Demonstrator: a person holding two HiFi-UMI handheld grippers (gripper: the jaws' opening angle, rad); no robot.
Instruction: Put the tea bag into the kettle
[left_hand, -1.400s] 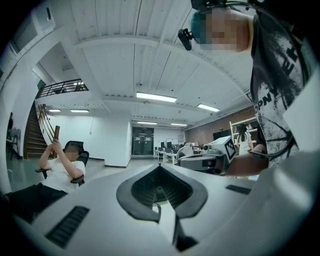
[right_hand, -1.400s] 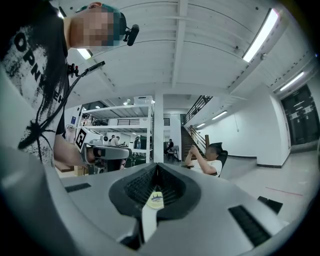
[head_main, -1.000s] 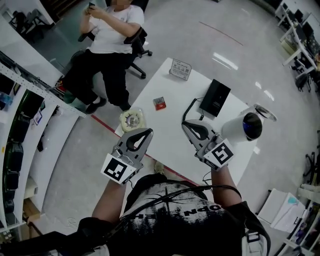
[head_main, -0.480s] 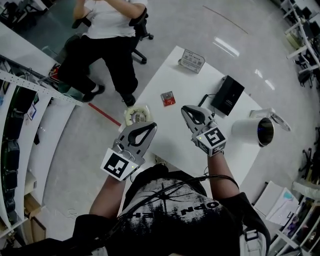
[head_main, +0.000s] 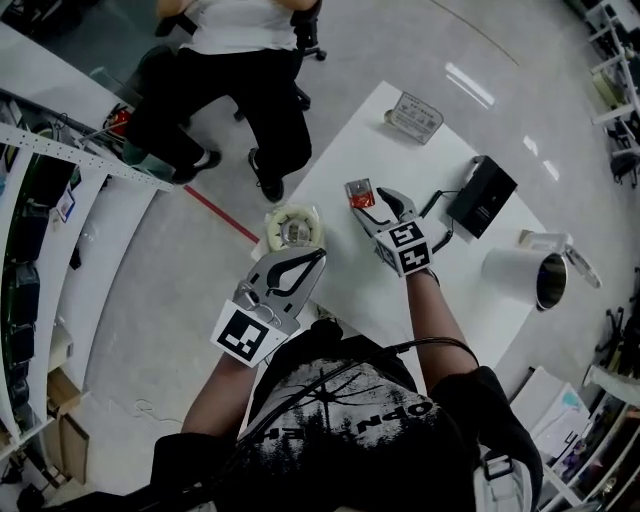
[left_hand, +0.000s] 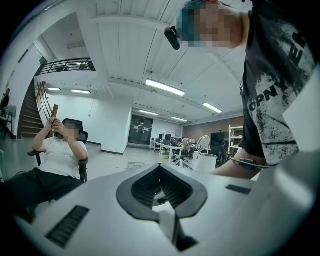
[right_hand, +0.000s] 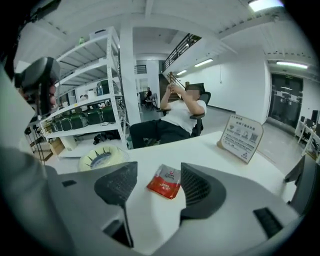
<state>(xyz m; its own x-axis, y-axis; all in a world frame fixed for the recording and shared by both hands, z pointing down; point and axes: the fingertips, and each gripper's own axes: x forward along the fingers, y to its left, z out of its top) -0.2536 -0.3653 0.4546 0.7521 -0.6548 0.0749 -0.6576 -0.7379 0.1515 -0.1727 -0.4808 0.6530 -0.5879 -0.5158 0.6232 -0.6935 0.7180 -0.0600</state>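
The tea bag (head_main: 359, 192), a red and white sachet, lies flat on the white table (head_main: 345, 285). In the right gripper view the tea bag (right_hand: 165, 183) sits on the table between the two fingers. My right gripper (head_main: 372, 204) reaches over it; its jaws are opening and the pads do not touch the sachet. The white kettle (head_main: 520, 276) stands at the table's right end with its lid up, well apart from both grippers. My left gripper (head_main: 312, 258) hovers by the near left edge, shut and empty.
A pale round ring-shaped object (head_main: 294, 228) lies at the table's left edge, just ahead of the left gripper. A black box (head_main: 482, 195) with a cable and a small sign card (head_main: 416, 117) stand farther back. A seated person (head_main: 240, 60) is beyond the table.
My right gripper has moved forward and left across the table to the tea bag, and its jaws have gone from shut to apart. The left gripper has stayed shut near the edge.
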